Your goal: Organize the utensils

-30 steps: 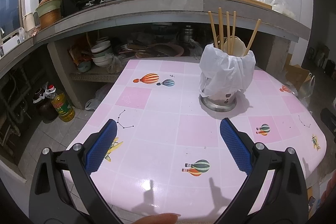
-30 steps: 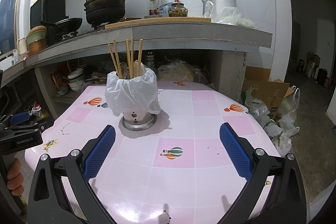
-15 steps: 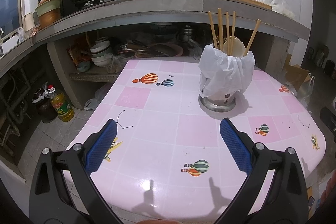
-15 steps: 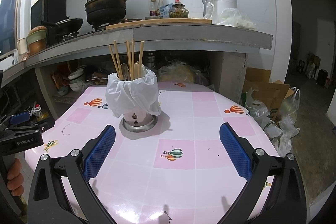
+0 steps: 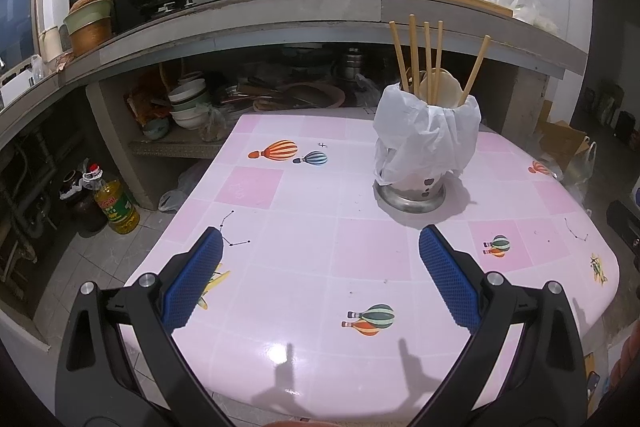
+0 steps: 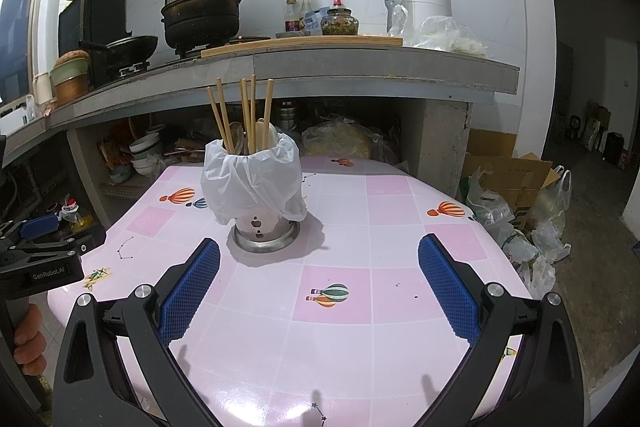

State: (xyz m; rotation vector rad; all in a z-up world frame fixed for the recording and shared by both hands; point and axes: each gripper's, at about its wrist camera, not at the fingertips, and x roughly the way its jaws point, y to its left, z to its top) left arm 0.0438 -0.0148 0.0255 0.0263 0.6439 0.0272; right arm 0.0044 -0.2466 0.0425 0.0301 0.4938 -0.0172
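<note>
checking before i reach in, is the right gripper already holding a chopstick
No, the right gripper is open and empty above the table, while the chopsticks stand in the utensil holder.

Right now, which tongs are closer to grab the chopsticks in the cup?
Probably the right tongs: open, with the cup just ahead. The left tongs are open too, but the cup sits farther off.

Glossy pink table [image 5: 312,259] – shiny metal holder [image 6: 262,233], crinkled plastic bag [image 6: 252,187], wooden chopsticks [image 6: 250,111].
</note>
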